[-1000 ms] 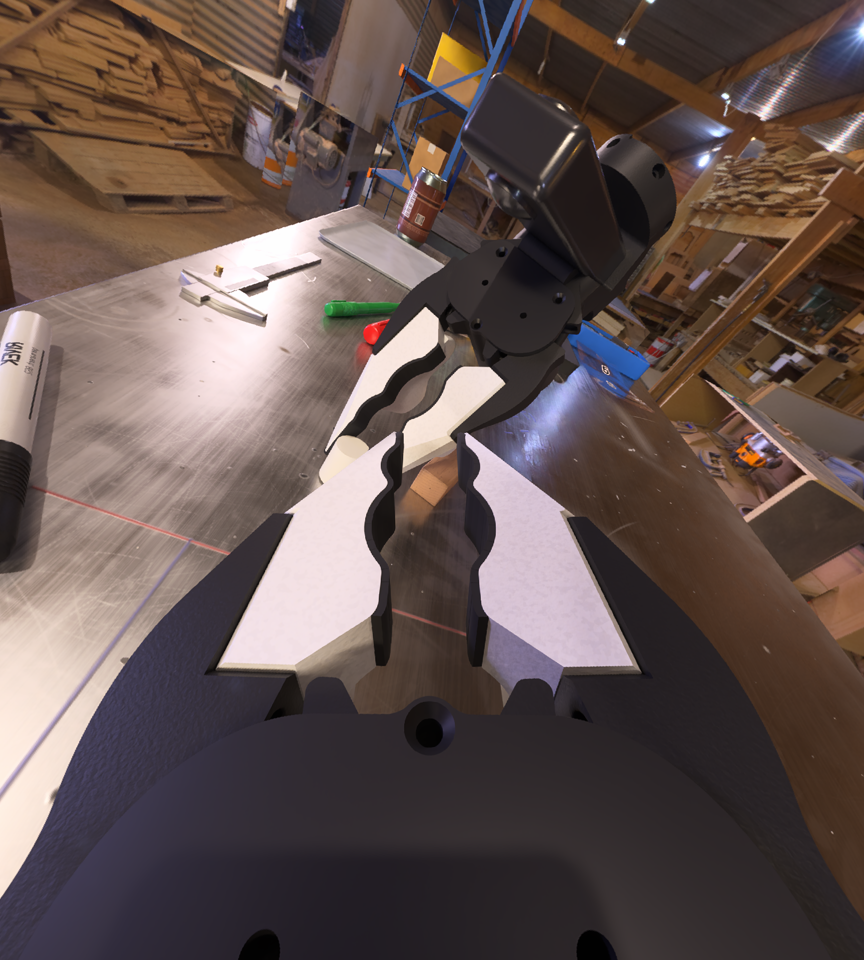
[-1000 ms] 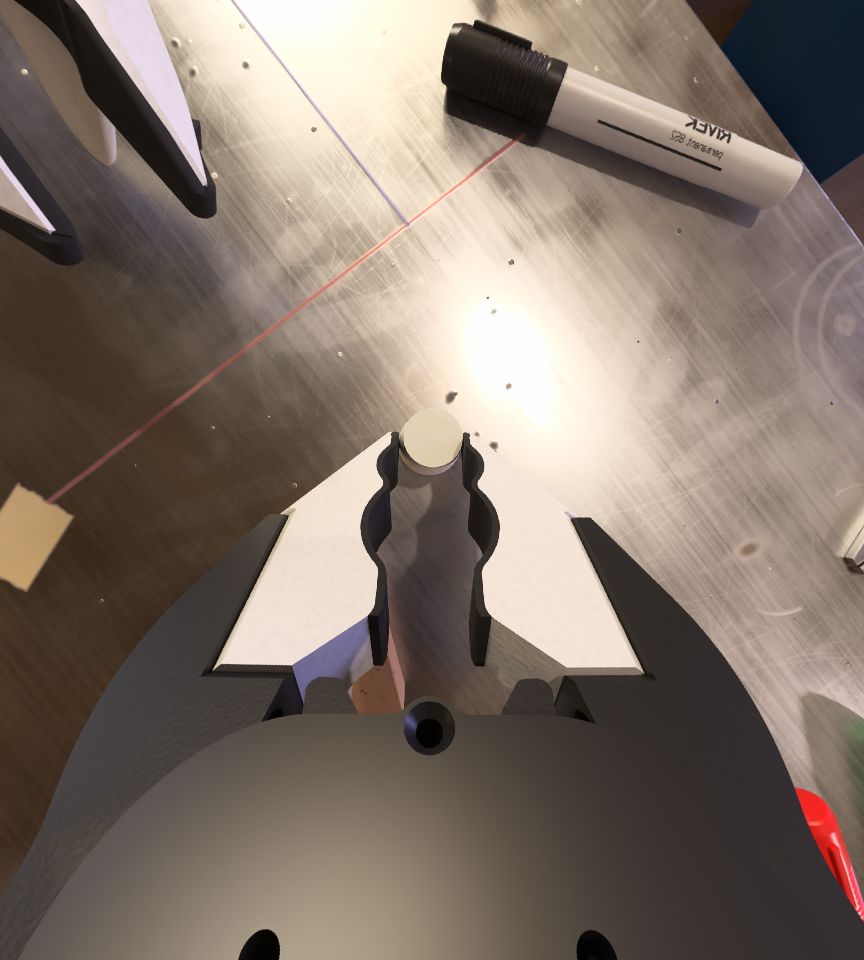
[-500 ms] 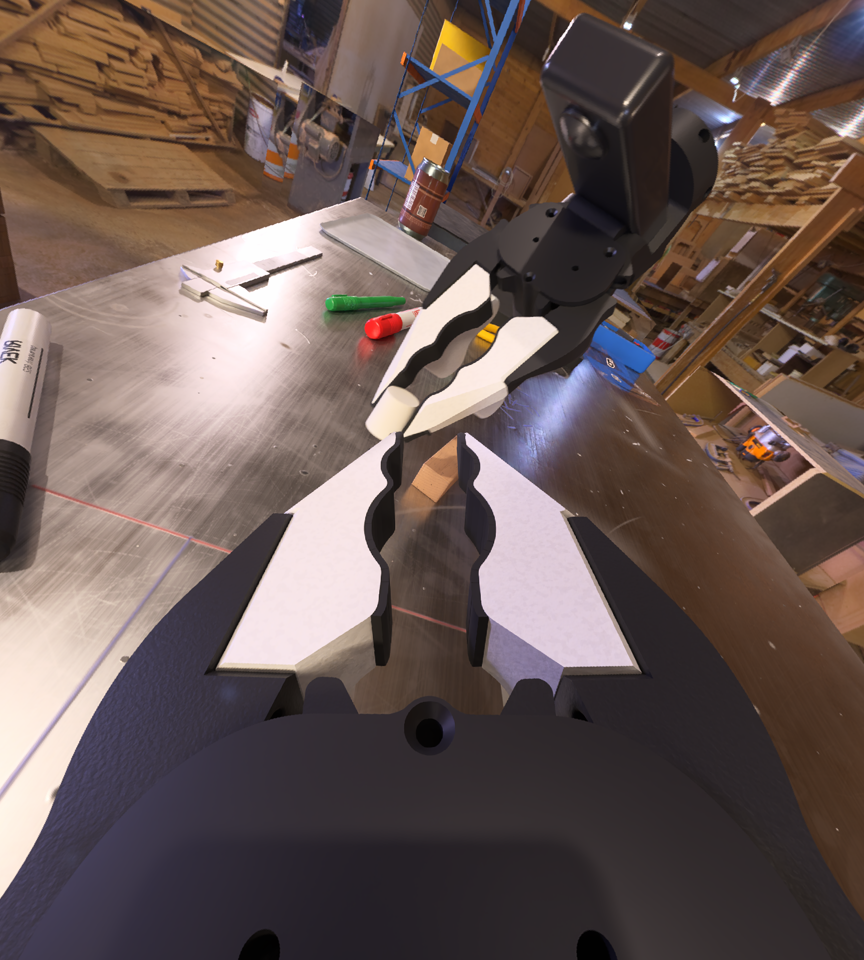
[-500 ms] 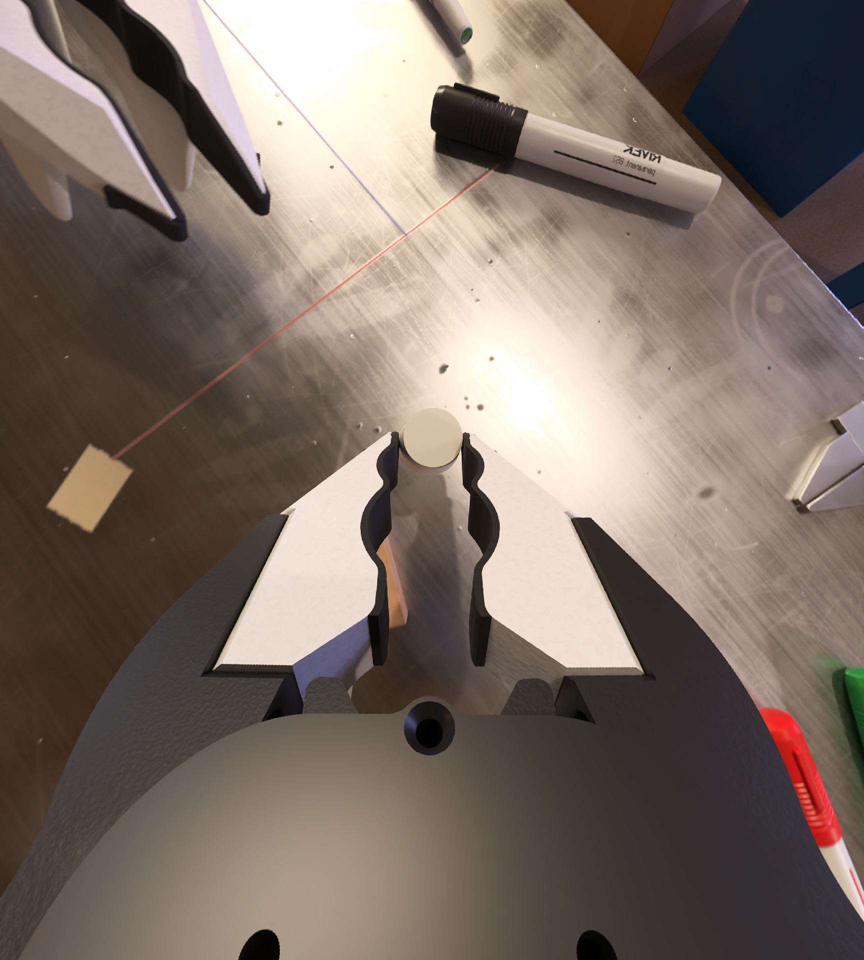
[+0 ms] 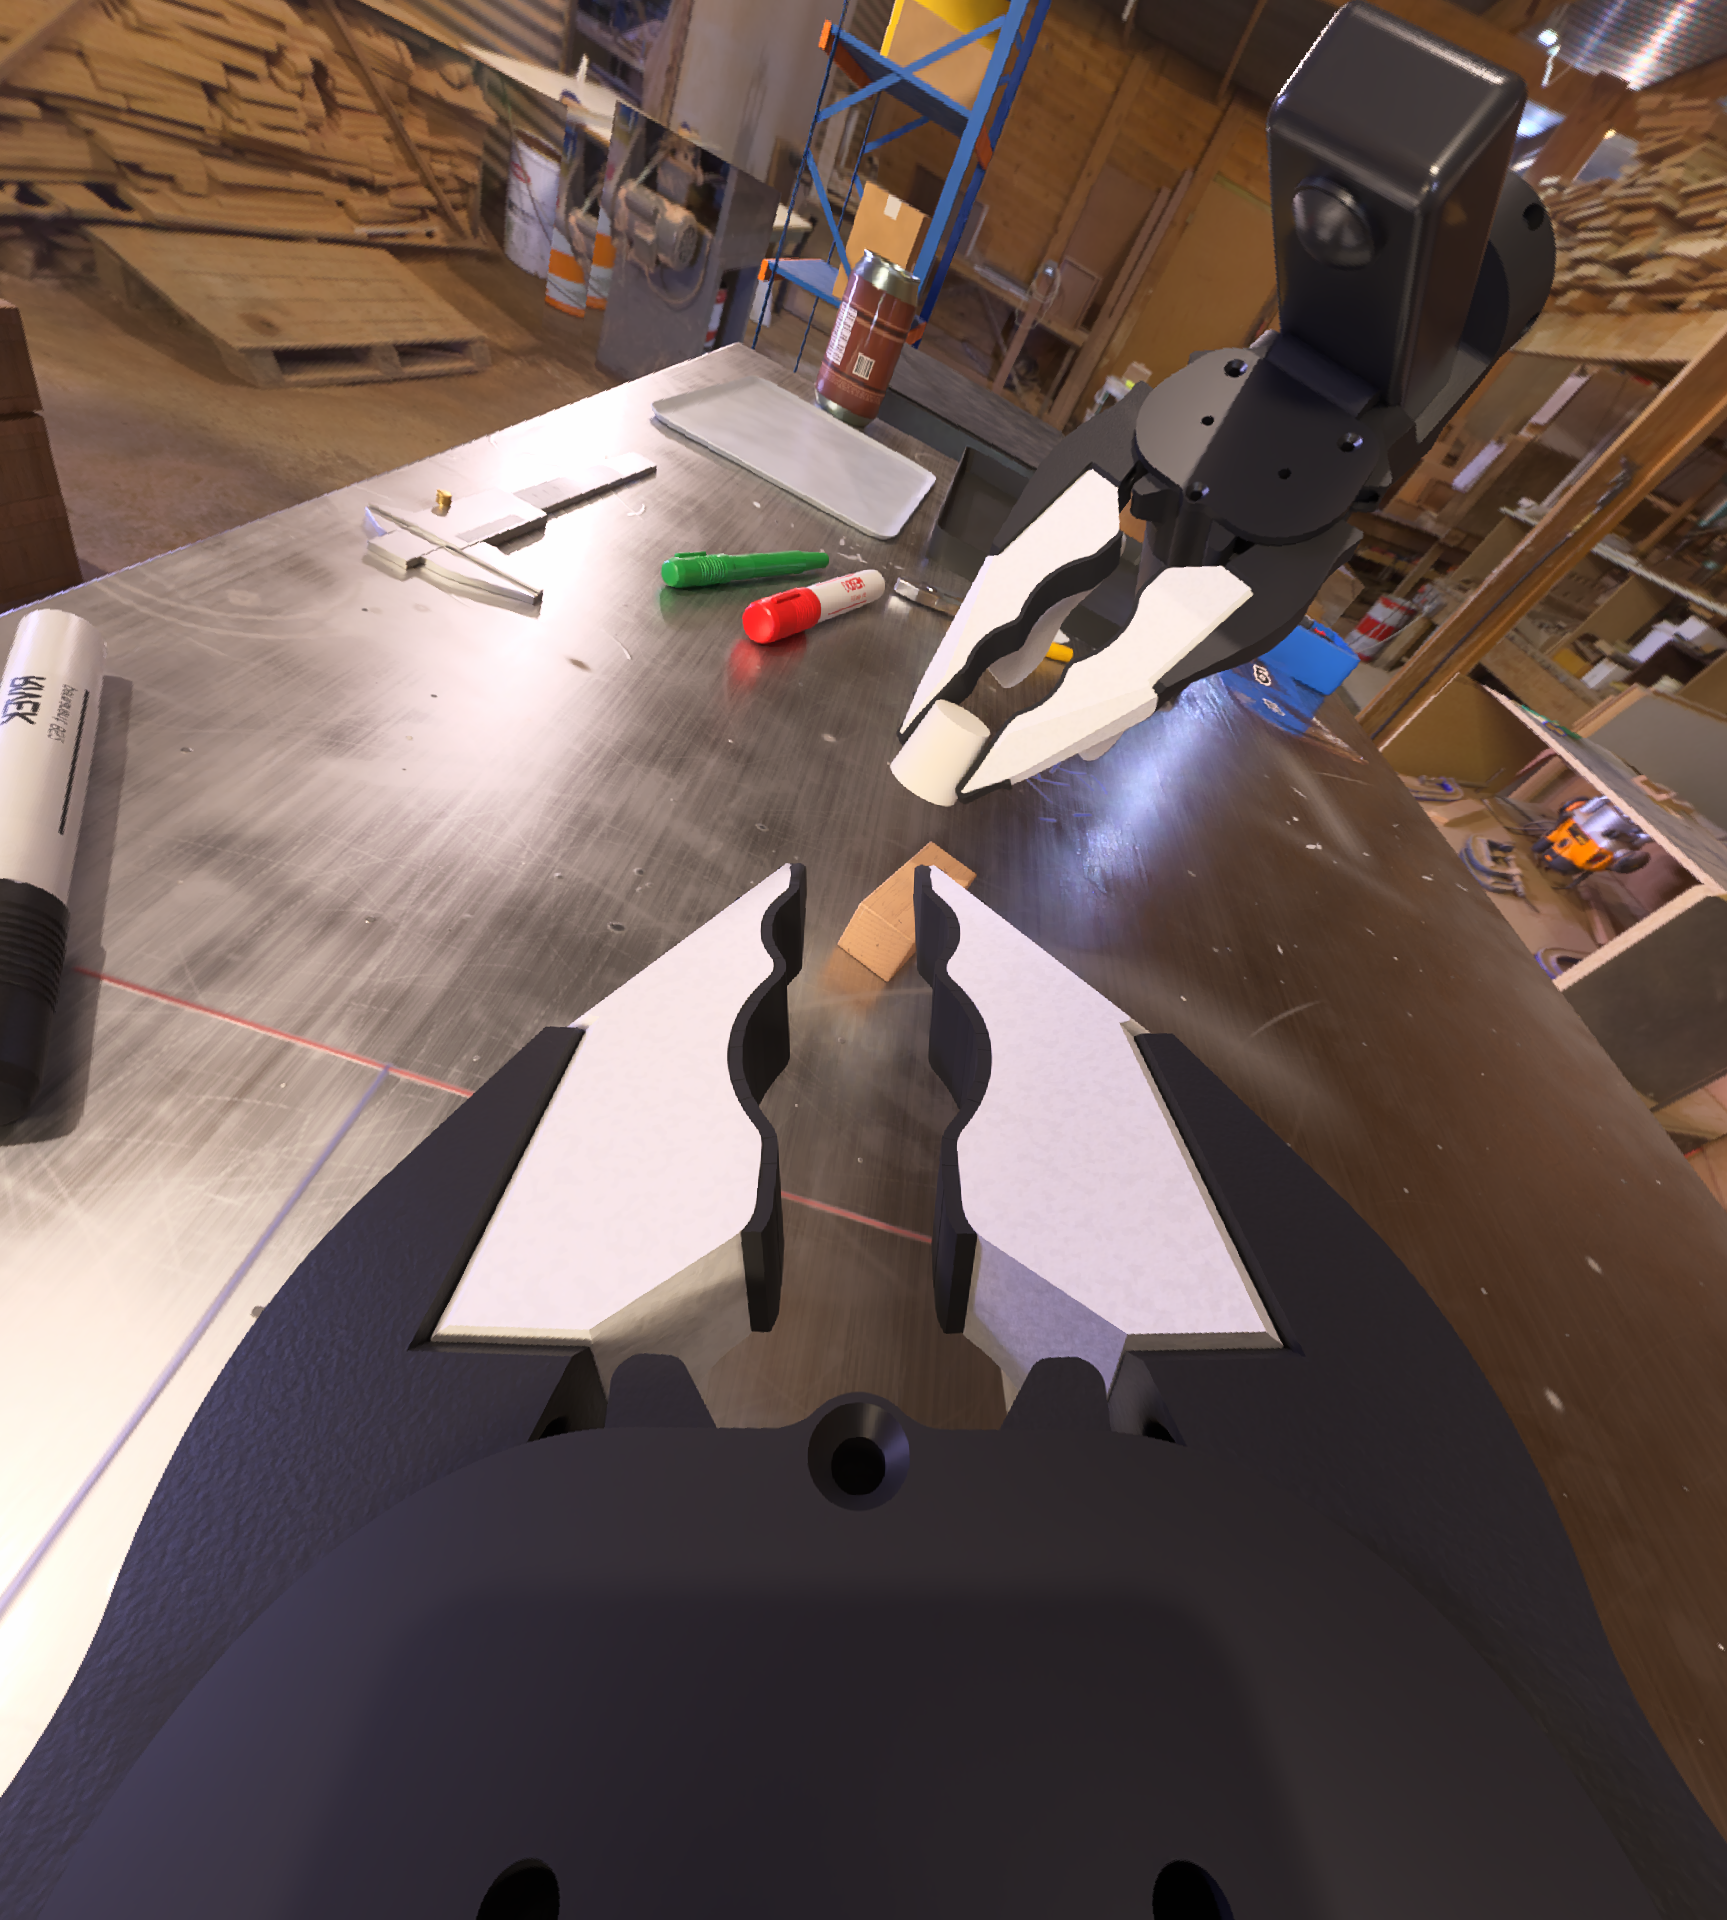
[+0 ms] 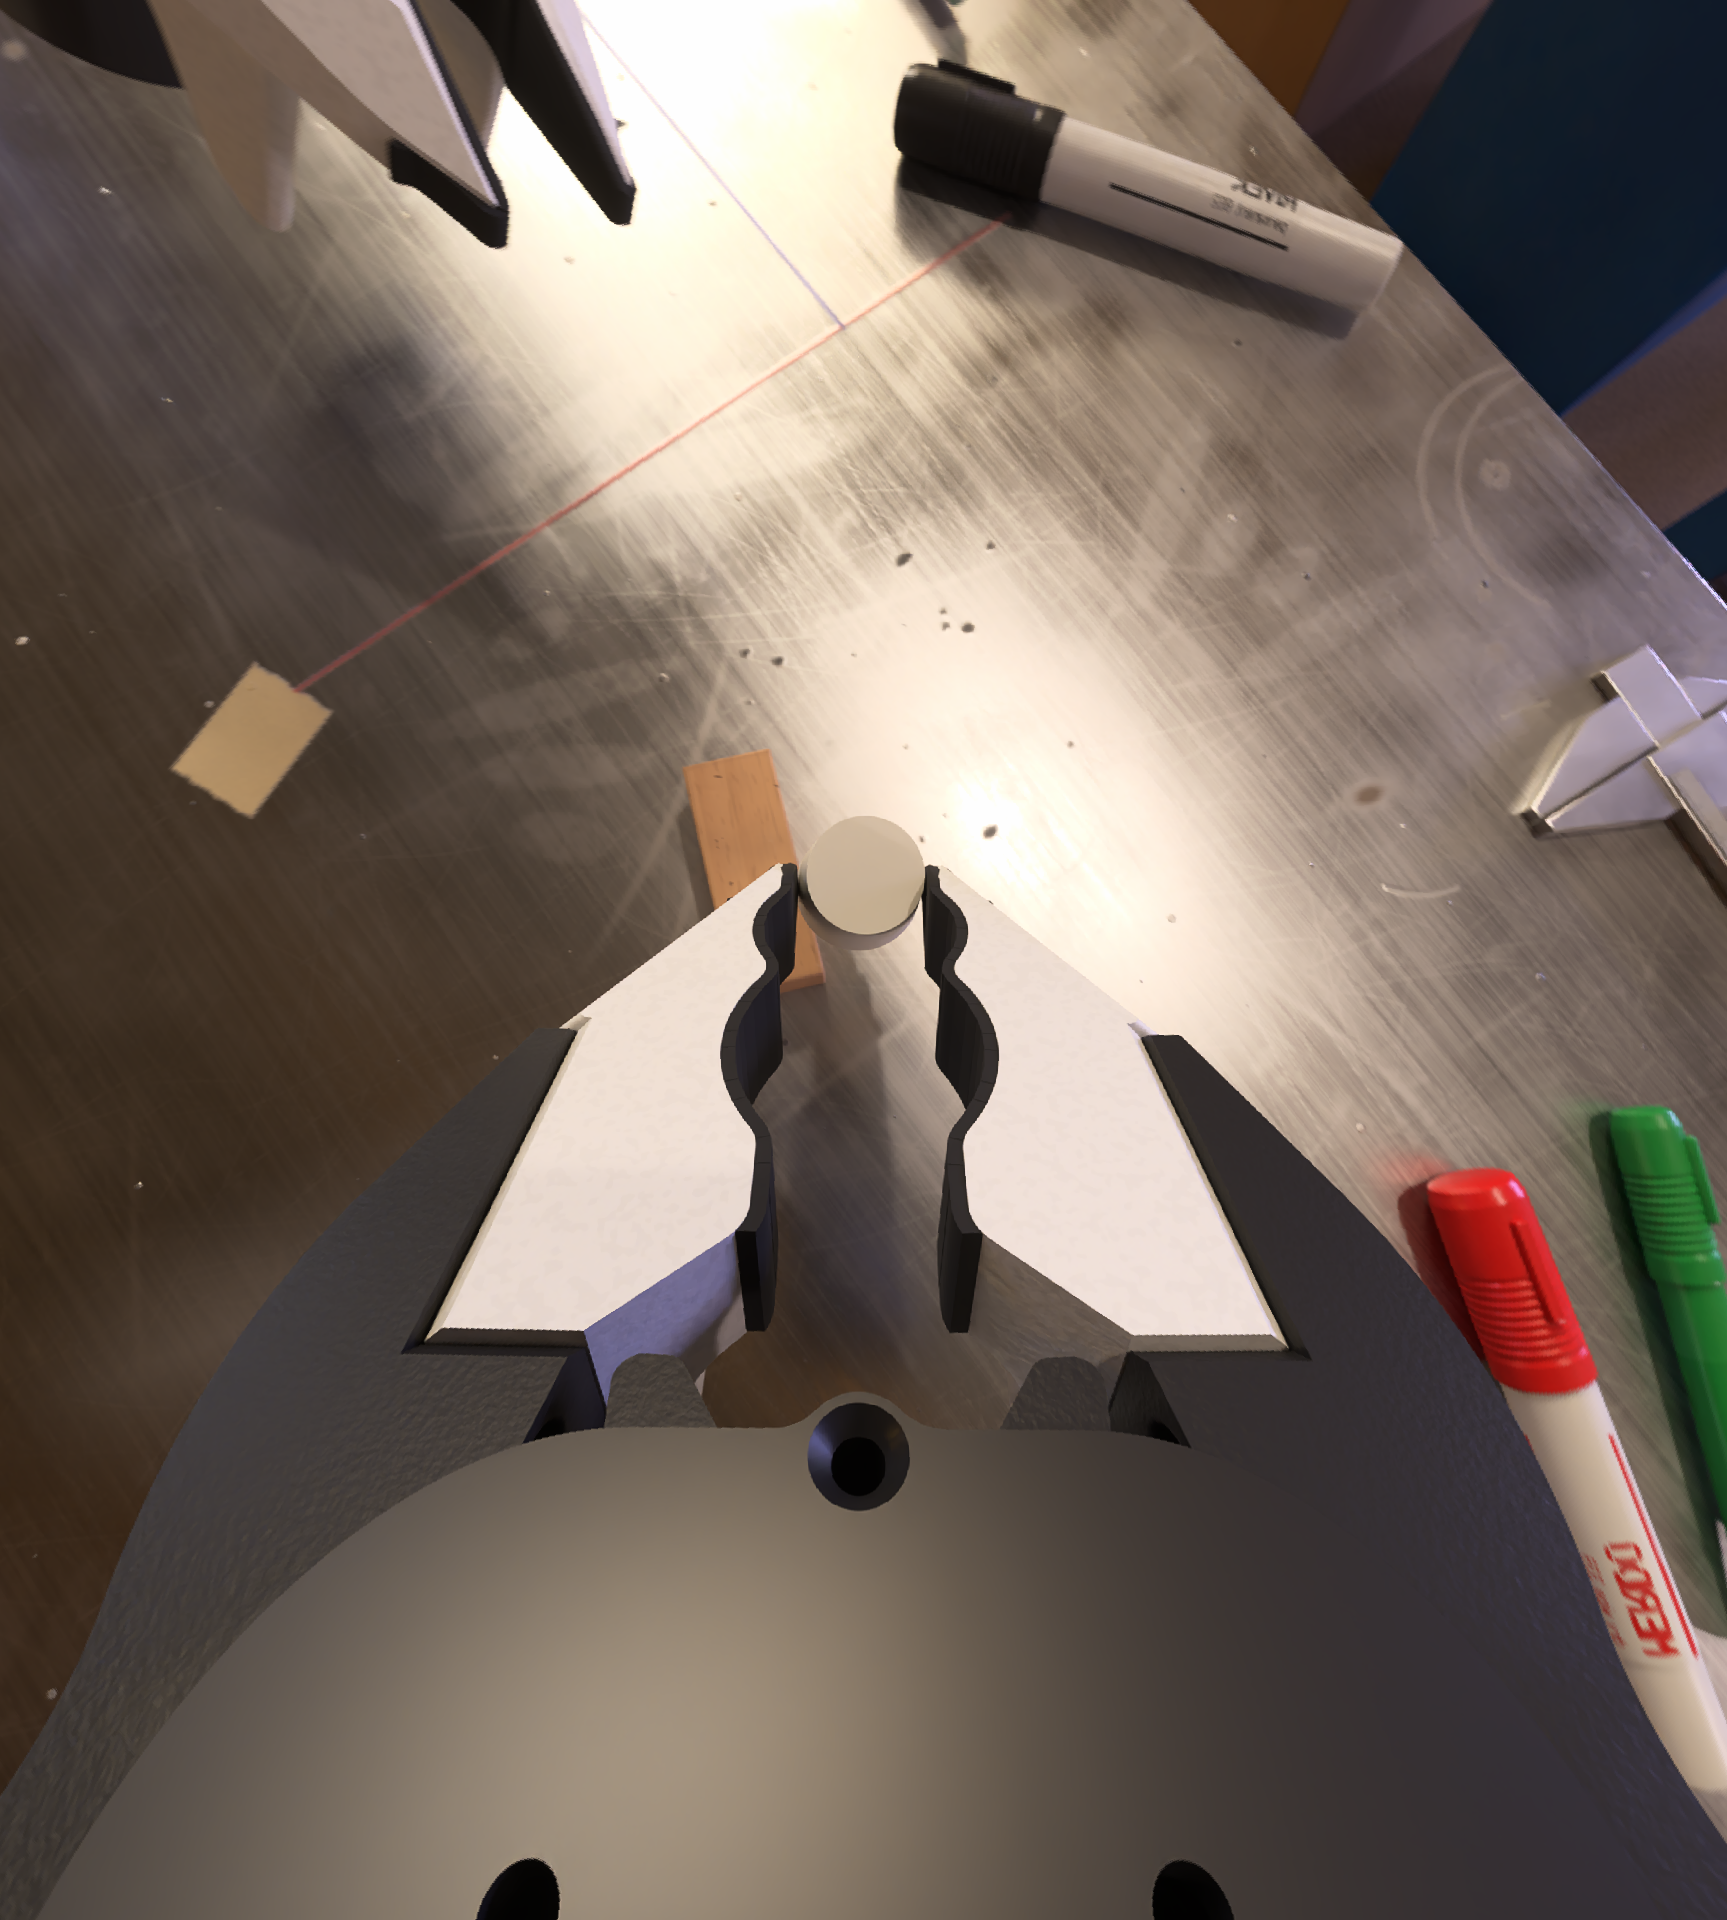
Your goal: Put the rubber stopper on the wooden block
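My right gripper (image 6: 859,883) is shut on the white rubber stopper (image 6: 861,871) and holds it above the metal table (image 6: 1150,623). The small wooden block (image 6: 739,831) lies flat on the table just below and left of the stopper. In the left wrist view the right gripper (image 5: 947,764) hangs with the stopper (image 5: 932,753) above and just beyond the block (image 5: 885,925). My left gripper (image 5: 859,894) is open and empty, its tips close in front of the block. It also shows at the top left of the right wrist view (image 6: 552,208).
A black-capped white marker (image 5: 7,831) lies at the left. A red marker (image 5: 807,613), a green marker (image 5: 734,568), a metal measuring tool (image 5: 474,530), a grey tray (image 5: 797,447) and a can (image 5: 864,338) lie farther back. A tan patch (image 6: 251,738) sits on the table.
My right gripper has lifted with the stopper and drawn back from the left gripper. The wooden block has come into sight under its tips. My left gripper has not moved.
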Controlling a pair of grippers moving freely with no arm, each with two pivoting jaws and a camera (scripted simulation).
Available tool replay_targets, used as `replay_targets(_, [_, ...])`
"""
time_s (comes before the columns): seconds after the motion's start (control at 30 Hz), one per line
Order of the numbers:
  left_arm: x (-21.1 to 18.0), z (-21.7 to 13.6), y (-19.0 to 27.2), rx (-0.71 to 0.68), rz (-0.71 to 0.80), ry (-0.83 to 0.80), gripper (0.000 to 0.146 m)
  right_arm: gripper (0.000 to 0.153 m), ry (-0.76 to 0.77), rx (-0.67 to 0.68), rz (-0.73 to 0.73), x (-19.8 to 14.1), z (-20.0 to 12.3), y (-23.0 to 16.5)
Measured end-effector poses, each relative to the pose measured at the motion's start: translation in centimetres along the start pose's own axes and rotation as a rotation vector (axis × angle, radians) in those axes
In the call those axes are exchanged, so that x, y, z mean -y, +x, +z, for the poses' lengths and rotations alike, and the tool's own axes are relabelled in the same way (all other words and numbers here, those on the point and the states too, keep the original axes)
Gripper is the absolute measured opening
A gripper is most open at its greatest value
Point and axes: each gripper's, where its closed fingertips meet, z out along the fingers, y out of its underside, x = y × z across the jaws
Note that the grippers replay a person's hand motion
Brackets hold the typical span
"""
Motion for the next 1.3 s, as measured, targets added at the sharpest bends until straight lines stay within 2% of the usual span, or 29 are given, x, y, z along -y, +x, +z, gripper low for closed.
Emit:
replay_targets(0.37, [-0.2, 0.1, 0.1, 0.008, 0.022, -0.016, 0.021, 0.024, -0.006, 0.108, -0.188, 0.2, 1.9, -2.2])
replay_targets(0.73, [-0.4, 0.3, 0.0, 0.015, 0.024, -0.037, 0.021, 0.024, -0.043, 0.134, -0.218, -0.5, 2.4, -2.5])
replay_targets(0.83, [-0.5, 0.4, 0.0, 0.015, 0.023, -0.040, 0.021, 0.047, -0.033, 0.141, -0.207, -0.6, 2.5, -2.6])
replay_targets(1.3, [-0.7, 0.6, 0.2, 0.029, 0.063, -0.063, 0.021, 0.061, 0.082, 0.129, -0.150, 0.4, 1.4, -2.6])
